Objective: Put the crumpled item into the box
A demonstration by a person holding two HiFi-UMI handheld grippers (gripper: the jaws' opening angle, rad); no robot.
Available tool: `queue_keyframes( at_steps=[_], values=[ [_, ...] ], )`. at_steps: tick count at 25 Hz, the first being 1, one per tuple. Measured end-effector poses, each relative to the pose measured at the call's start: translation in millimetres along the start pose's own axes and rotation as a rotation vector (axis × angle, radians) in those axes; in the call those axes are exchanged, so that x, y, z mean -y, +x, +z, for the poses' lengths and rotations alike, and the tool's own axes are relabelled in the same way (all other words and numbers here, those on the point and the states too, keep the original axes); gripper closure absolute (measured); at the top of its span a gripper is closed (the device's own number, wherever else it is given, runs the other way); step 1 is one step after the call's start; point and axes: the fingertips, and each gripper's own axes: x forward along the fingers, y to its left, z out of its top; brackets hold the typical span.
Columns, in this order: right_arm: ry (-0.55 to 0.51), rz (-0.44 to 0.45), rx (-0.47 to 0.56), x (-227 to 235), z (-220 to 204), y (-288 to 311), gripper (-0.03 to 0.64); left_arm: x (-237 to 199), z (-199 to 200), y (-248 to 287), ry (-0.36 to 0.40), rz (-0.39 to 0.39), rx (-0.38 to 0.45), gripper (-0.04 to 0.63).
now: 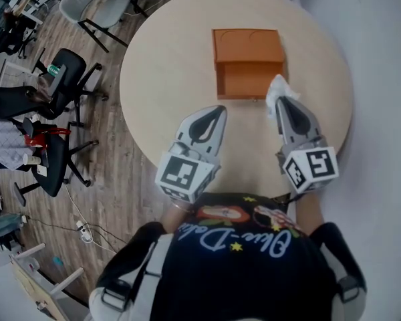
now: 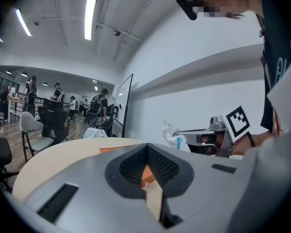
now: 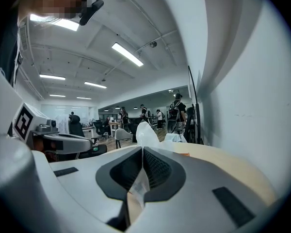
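- Our right gripper [image 1: 279, 101] has its fingers [image 3: 160, 169] closed on the white crumpled item [image 1: 279, 86]. A fold is pinched between them and the rest sticks out past the tips.
- The crumpled item hangs just beside the near right corner of the orange box [image 1: 247, 62], which sits mid-bench [image 1: 160, 65]; it is not yet inside.
- Our left gripper [image 1: 220, 111] hovers near the box's front edge, fingers [image 2: 160, 166] closed together on nothing.
- To do this step well, we judge we should carry the item up and left over the box's hollow, lower it inside the walls, and only then part the fingers, since something so light may cling or drift out.
- The left gripper could steady the box if it slides.
- By our count: one crumpled item, one box, one bench, two grippers.
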Motion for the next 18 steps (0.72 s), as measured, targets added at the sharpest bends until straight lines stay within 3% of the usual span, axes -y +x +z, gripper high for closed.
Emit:
queue_keyframes(
  at_steps=[18],
  values=[
    [-0.055, -0.036, -0.141, 43, -51, 98, 0.612, -42, -3, 22, -0.059, 0.077, -0.036, 0.603]
  ],
)
